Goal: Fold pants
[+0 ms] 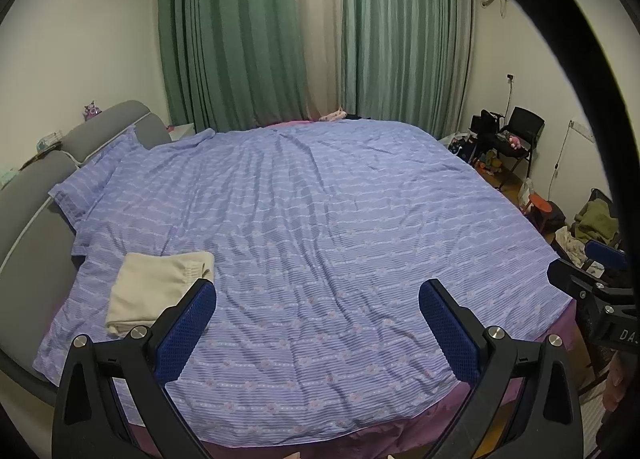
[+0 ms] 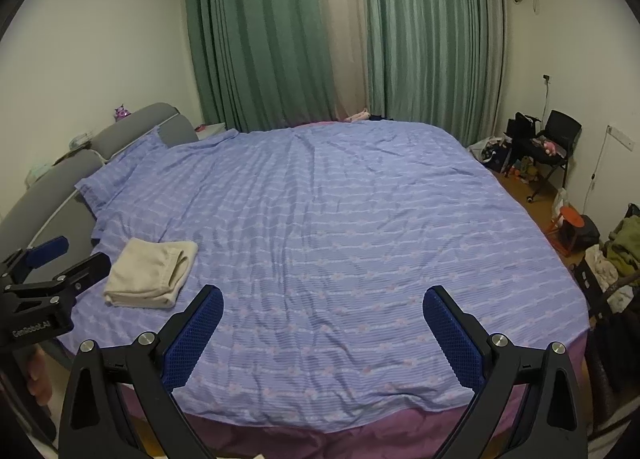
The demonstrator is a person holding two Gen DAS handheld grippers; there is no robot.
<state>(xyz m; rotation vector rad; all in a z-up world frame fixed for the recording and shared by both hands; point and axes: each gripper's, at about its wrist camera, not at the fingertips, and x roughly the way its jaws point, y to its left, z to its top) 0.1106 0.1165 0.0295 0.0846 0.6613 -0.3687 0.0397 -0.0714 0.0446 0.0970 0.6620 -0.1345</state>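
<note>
Both tongs (image 1: pixel 318 323) (image 2: pixel 323 329) are hovering spread, empty; folded pants (image 1: pixel 160 291) at nine o'clock could unfold if snagged.

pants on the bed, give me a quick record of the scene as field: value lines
pants: cream pants, folded into a compact stack
location: on the purple striped bedspread, near the grey headboard
left gripper: left gripper open, above the bed, holding nothing
right gripper: right gripper open, above the bed, holding nothing
contact: neither gripper touches the pants
background: green curtains, black chair by the far wall
</note>
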